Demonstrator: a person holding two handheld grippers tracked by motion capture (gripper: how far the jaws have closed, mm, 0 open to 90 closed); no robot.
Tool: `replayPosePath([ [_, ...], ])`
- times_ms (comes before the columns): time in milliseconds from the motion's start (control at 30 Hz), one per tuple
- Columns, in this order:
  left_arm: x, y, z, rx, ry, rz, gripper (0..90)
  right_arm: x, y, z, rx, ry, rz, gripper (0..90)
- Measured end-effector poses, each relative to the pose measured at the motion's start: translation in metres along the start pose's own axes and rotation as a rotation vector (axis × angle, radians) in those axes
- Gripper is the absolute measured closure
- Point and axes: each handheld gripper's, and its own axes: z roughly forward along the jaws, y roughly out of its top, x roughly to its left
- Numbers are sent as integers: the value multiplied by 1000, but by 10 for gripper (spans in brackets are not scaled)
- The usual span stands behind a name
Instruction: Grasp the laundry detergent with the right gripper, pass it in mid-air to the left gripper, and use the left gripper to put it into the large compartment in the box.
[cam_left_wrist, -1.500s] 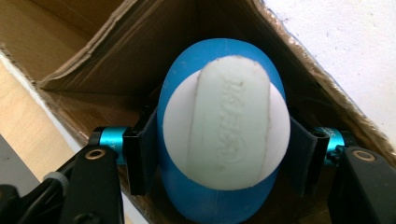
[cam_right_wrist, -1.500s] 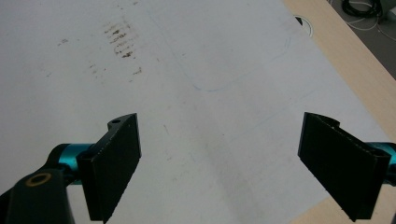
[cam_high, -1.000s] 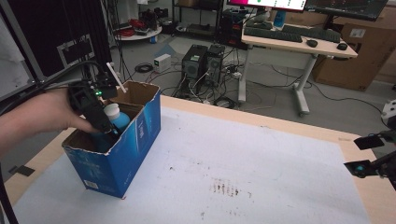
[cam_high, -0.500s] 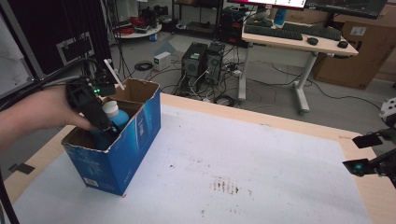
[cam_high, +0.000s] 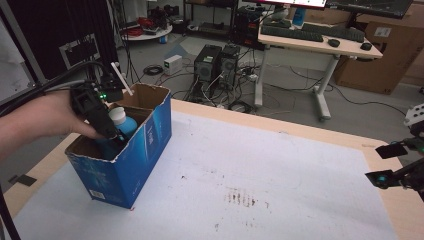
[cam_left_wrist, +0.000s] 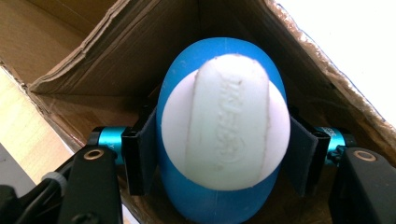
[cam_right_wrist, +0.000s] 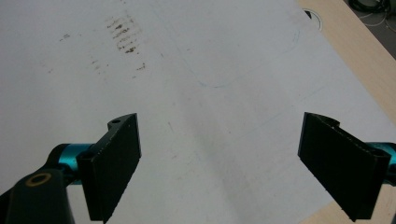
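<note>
The bottle's (cam_high: 122, 125) lower body is hidden behind the box (cam_high: 140, 150) wall in the high view. In the left gripper view the raised lettering on its white cap (cam_left_wrist: 224, 121) is too blurred to read. The right gripper (cam_high: 395, 165) is cut off by the frame's right edge.

One blue cardboard box (cam_high: 127, 160) at the near left of the bench (cam_high: 310, 137). One blue bottle (cam_high: 121, 123) with a white cap inside it. Two tools: one (cam_high: 107, 131) in the box at left, one (cam_high: 392, 164) at the right edge. One white sheet (cam_high: 250, 185) across the bench.
</note>
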Motion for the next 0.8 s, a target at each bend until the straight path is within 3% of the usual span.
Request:
replayPosePath([
  [400, -1, 0, 1, 21, 8, 12, 367, 0, -1, 0, 1, -2, 1, 125],
  [600, -3, 1, -2, 27, 23, 20, 259, 2, -1, 0, 0, 1, 0, 125],
  [800, -6, 7, -22, 25, 58, 56, 192, 4, -2, 0, -5, 2, 1, 125],
])
